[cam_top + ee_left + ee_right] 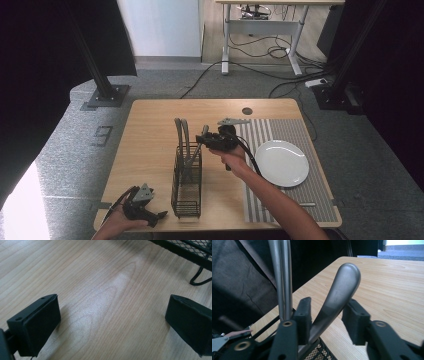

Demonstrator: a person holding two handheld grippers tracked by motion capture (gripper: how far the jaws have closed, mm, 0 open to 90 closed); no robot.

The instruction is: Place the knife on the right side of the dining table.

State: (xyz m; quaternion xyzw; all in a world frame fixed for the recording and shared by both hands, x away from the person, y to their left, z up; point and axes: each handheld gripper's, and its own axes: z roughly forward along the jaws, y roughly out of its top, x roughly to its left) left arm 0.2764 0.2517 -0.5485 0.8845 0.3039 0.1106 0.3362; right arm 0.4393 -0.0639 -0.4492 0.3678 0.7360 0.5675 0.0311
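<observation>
Here the right gripper [325, 315] has its jaws spread around a handle [342, 287] in the rack [187, 182]. It should squeeze, then lift straight up. The left gripper [112, 322], near the rack, is spread wide, holding nothing.

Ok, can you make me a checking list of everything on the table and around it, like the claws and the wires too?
Surface: wooden table, with a striped placemat on its right side.
Job's things: black wire caddy holding metal cutlery handles; white plate on the placemat.
Clutter: one utensil lying near the placemat's front edge.
Grippers: left claw open, low at the table's front edge, nothing between its jaws. Right claw open, jaws either side of a slanted handle in the caddy.
Cables: cable trailing from the right claw; loose cables on the floor behind.
Surroundings: grey carpet, black curtains, another desk behind.
</observation>
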